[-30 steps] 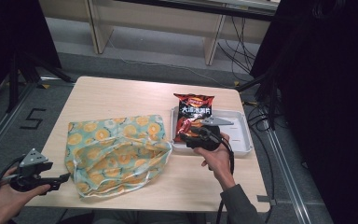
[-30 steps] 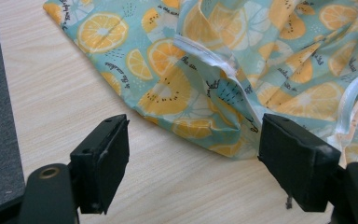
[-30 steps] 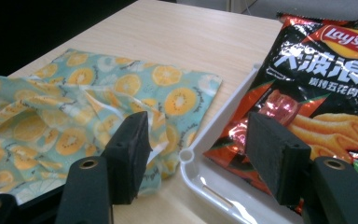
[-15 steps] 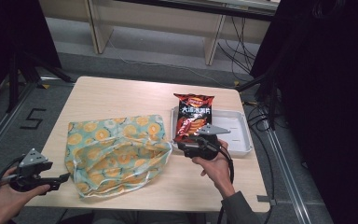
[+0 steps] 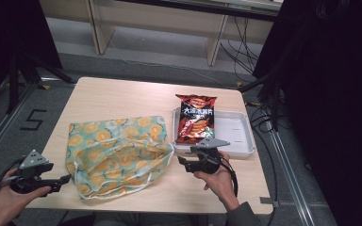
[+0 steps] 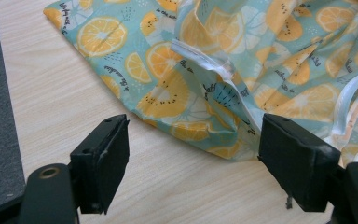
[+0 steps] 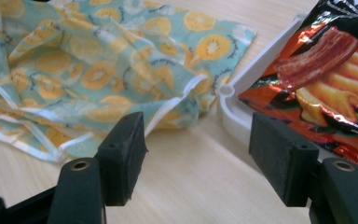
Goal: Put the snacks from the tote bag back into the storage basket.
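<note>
Right tool (image 5: 183,162) was held with jaws just opened wider, nothing between them, beside the orange-print bag (image 5: 118,153); left tool (image 5: 65,180) was open, empty.

On the pale wooden table (image 5: 122,94) the crumpled orange-slice-print cloth bag (image 5: 118,153) lies left of the shallow white plastic tray (image 5: 238,136), its edge just beside the tray's corner. In the tray's left part lies the red crisp packet (image 5: 195,117), its far end overhanging the rim.

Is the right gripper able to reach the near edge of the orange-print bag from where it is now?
Probably yes. The right gripper is open, with bare table between it and the bag; the tray sits beside that path.
</note>
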The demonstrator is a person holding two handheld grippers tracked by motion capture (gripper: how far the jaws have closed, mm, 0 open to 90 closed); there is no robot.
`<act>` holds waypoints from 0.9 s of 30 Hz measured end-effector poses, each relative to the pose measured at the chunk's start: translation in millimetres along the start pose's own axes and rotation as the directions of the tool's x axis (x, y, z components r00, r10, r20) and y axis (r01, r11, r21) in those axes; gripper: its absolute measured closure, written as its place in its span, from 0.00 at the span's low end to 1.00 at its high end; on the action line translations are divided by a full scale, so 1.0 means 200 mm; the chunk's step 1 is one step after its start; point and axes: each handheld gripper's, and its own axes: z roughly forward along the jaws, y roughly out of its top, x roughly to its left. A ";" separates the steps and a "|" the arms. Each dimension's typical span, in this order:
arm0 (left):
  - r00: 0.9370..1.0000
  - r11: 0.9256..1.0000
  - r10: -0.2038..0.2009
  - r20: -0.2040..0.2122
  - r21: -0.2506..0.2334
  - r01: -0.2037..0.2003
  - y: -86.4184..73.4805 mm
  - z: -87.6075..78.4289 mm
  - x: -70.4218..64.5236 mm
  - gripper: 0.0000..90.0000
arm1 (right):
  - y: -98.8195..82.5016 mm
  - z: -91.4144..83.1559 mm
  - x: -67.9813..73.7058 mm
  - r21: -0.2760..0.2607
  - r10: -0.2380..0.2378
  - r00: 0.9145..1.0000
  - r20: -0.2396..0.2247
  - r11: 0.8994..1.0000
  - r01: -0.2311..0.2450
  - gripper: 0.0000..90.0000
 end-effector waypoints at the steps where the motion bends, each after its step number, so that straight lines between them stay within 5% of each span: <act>1: 1.000 1.000 0.001 -0.004 0.000 -0.001 0.00 0.00 0.00 0.27 | -0.01 0.00 0.00 0.010 -0.005 1.000 0.001 1.000 0.005 0.41; 19: 1.000 1.000 -0.001 0.013 -0.003 0.001 0.00 0.01 -0.01 0.27 | -0.13 -0.03 0.08 0.076 0.000 1.000 -0.010 0.997 0.001 0.37; 27: 1.000 1.000 0.012 0.001 0.009 -0.012 0.00 0.00 -0.02 0.27 | -0.17 -0.04 0.11 0.086 -0.050 0.999 -0.015 0.995 0.051 0.36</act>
